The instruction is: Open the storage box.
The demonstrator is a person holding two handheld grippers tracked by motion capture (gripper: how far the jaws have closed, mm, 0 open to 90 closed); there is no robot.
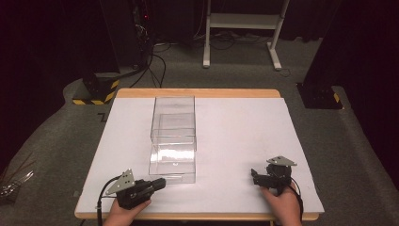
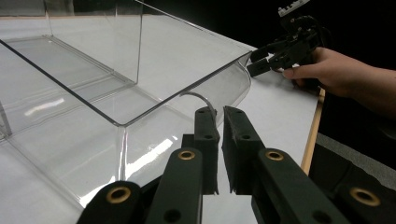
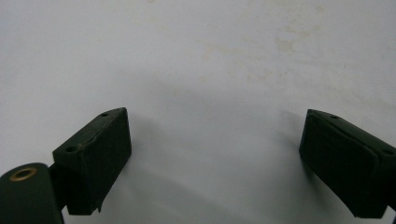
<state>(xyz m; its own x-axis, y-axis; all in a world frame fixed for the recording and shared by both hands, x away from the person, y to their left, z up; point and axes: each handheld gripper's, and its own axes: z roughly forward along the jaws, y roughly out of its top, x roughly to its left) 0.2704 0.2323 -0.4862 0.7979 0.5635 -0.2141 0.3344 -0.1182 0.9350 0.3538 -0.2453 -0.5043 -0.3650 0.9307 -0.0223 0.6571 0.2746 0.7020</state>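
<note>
Work in hand looks like the left gripper [image 1: 159, 184] addressing the clear, open-topped rectangular acrylic box [image 1: 172, 136], which lies lengthwise on the white table cover [image 1: 235, 141], left of centre, its near end just beside the gripper tip. In the left gripper view the two black jaws stand pressed almost together, a thin slit between the pads, nothing pinched; they sit level with the box's near corner, and I cannot tell whether they touch the wall. Judgement: if the aim is to nudge or steer the box, the closed tip should meet the wall low and near the middle of the end face, since a push at a corner would likely swing a light, slick box round; if the aim is to grip the wall, the jaws must first part. Left hand [image 1: 123, 214] lies low at the near table edge, gripper pointing level toward the right. Right gripper [image 1: 257, 178] rests well apart at the near right, held by the right hand [image 1: 282, 202], aimed left and down at bare cover, jaws spread wide, empty.
</note>
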